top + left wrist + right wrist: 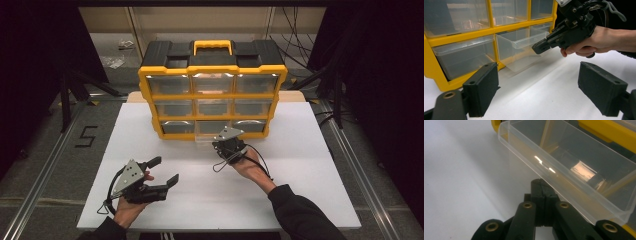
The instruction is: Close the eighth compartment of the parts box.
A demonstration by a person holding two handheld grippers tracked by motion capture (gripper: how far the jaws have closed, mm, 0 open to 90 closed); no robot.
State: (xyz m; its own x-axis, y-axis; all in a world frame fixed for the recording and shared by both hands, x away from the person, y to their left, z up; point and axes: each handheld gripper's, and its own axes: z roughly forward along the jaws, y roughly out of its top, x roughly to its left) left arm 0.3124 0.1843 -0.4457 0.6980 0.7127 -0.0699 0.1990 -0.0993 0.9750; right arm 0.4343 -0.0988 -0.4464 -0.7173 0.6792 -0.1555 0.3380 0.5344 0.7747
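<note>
Fig.: clear plastic drawer [524, 47], bottom-middle slot of yellow organizer cabinet [212, 92], part pulled out; looks light, thin-walled, slick, so best taken by its front lip, where right gripper [541, 195] jaws sit clenched w/ nothing visibly between; left gripper [546, 92] gapes empty nearby.

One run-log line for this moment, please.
right hand-held gripper: shut at clear plastic drawer, bottom-middle, part-open | left hand-held gripper: open, idle on white table
</note>
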